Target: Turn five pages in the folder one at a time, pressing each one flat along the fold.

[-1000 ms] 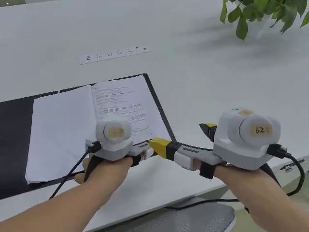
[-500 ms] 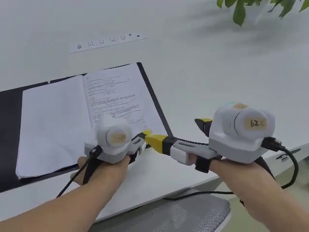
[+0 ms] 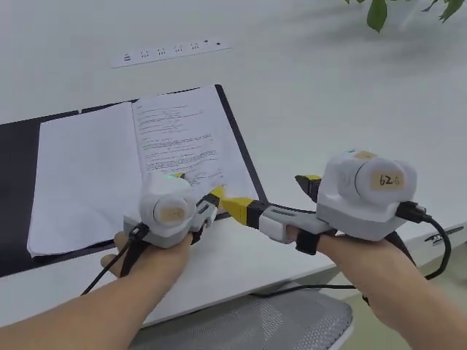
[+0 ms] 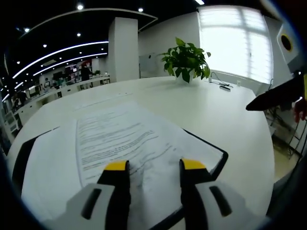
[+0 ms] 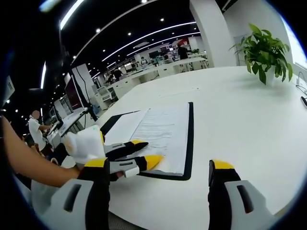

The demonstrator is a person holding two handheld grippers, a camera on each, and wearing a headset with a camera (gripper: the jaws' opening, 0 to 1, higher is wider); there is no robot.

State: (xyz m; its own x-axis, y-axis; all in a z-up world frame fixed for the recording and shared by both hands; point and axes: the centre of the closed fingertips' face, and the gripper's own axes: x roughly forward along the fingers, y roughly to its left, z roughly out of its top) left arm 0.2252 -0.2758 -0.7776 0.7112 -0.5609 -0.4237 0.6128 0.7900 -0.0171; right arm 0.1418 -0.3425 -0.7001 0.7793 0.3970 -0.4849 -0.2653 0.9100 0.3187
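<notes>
Your left claw (image 4: 154, 165), jaws apart and empty, sits over the near edge of the open folder's (image 3: 14, 189) printed page (image 3: 179, 138), fold running away from you, nearer than your right claw (image 5: 158, 164), spread empty beside the folder's right edge above bare surface (image 3: 328, 109).

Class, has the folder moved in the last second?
No. The folder still has its far right corner lined up with the right end of the socket strip; the camera shifted.
</notes>
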